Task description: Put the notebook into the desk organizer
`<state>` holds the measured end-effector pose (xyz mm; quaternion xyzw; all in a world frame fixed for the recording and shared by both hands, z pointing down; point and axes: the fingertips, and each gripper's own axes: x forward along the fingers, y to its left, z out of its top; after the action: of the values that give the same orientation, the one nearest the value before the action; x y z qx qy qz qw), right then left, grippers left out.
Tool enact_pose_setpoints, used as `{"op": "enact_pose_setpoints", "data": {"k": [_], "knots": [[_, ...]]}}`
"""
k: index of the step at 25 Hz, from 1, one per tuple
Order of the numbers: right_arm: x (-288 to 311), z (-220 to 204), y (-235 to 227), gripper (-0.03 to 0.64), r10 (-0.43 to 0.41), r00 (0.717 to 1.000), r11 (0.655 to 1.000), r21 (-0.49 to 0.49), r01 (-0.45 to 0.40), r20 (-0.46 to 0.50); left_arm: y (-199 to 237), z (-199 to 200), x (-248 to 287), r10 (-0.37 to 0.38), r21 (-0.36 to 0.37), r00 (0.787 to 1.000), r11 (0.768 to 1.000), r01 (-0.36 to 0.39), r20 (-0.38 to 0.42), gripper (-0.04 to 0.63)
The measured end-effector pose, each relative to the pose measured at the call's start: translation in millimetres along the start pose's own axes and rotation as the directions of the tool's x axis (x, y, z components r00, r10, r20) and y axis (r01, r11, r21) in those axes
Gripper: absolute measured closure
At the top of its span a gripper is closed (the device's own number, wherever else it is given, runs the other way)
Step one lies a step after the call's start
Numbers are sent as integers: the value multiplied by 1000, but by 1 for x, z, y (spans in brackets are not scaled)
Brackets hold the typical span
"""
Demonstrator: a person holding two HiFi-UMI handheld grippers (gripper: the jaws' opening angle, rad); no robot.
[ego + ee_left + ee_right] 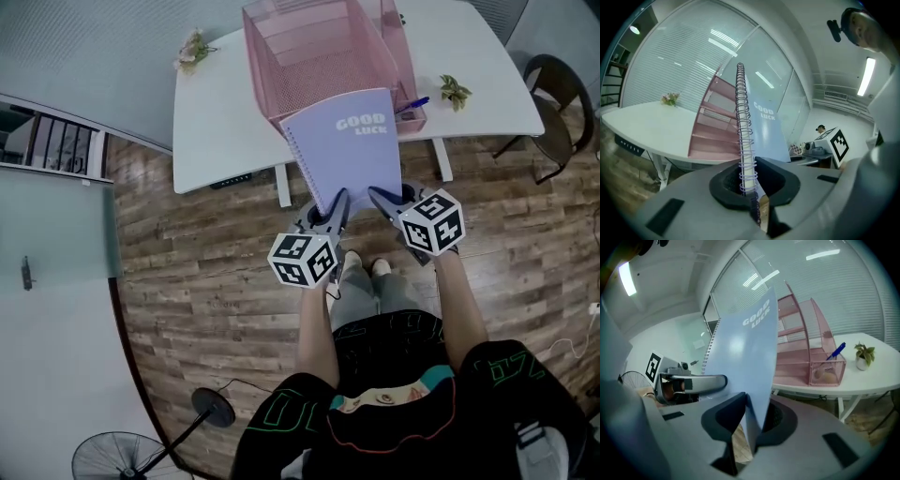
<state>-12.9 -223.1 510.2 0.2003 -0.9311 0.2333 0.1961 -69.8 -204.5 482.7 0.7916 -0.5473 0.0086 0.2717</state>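
Lavender spiral notebook [345,150] is in the air, standing up on its bottom edge, just in front of the pink mesh organizer [281,56] on the white worktop [211,131]. Left tongs [337,204] are clamped on the coil-side bottom corner, right tongs [380,197] on the other bottom corner. It looks light, and the thin cover likely flexes. The coil side is the stiffer hold.

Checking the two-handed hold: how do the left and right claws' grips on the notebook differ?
The left claw clamps the notebook at its spiral-bound edge; the right claw, at its plain edge. In the head view the left claw sits lower than the right. Both are shut on it.
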Motion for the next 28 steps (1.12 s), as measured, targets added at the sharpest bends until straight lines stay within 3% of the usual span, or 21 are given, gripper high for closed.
{"op": "enact_pose_setpoints", "data": {"k": [14,18,24,28], "knots": [[20,-101,3,561,42,984,992,122,-21,-171,24,-101,-4,-14,-215,988,976,-20,-155,558],[22,-124,-3,558,52,977,985,171,-16,-207,27,-125,2,-77,-339,980,941,10,-185,566],[24,-136,-6,555,63,973,974,225,-12,-220,33,-137,8,-118,-426,974,904,25,-193,565],[28,-131,-8,551,82,977,964,265,-28,-196,41,-131,12,-162,-530,977,846,67,-136,568]]}}
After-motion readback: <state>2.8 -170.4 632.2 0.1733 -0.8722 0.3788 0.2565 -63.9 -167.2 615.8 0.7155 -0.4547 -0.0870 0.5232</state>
